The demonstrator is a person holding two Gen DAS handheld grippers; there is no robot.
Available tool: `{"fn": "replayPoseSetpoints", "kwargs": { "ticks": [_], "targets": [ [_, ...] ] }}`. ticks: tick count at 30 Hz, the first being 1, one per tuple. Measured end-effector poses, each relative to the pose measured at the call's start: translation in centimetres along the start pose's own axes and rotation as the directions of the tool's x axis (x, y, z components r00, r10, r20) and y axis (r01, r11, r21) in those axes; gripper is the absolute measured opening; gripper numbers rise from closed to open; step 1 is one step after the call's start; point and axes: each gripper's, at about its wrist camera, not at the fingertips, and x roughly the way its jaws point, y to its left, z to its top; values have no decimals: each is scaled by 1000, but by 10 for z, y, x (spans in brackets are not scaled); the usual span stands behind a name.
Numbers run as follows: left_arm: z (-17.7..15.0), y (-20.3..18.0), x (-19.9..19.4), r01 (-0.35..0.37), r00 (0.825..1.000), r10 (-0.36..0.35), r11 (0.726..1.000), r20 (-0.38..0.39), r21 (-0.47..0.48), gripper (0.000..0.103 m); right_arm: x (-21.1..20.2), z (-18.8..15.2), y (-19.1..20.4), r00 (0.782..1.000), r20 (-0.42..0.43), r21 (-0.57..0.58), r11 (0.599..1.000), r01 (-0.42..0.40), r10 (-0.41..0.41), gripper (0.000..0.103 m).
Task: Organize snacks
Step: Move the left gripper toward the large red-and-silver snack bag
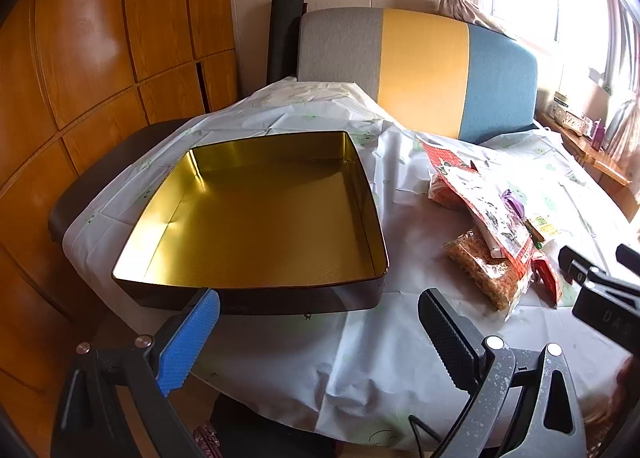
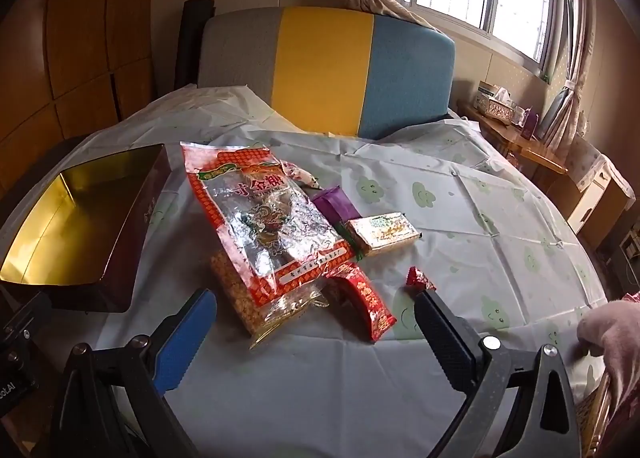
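Note:
An open empty gold-lined tin (image 1: 256, 218) sits on the table, just beyond my open left gripper (image 1: 320, 322); it also shows at the left in the right wrist view (image 2: 76, 226). A pile of snacks lies right of it: a large red and silver bag (image 2: 268, 226) over a clear bag of golden snacks (image 2: 248, 294), a red packet (image 2: 368, 306), a gold bar (image 2: 382, 234), a purple packet (image 2: 336, 206) and a small red candy (image 2: 418, 280). My right gripper (image 2: 316, 322) is open and empty, just before the pile, its jaws either side of the red packet.
A white tablecloth (image 2: 460, 218) with green cloud prints covers the round table. A grey, yellow and blue chair back (image 2: 328, 70) stands at the far side. Wooden cabinets are on the left, a window and a side shelf on the right.

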Motion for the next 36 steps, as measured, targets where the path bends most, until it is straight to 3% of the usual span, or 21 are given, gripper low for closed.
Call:
{"fn": "replayPoseSetpoints", "kwargs": {
  "ticks": [12,19,24,36],
  "targets": [
    [0,-7,12,-33,999,33,999,-13,34,100,20,44,-24,998,15,-152,987,-54,57,101],
    [0,-13,16,-55,998,57,997,-26,61,100,44,52,-37,990,71,-323,942,-94,123,101],
    [7,-21,18,-64,998,66,995,-23,72,100,70,51,-55,989,4,-234,962,-143,148,97],
    [12,-38,22,-38,999,41,993,-22,109,100,69,61,-73,984,12,-127,976,-175,178,97]
  ]
}}
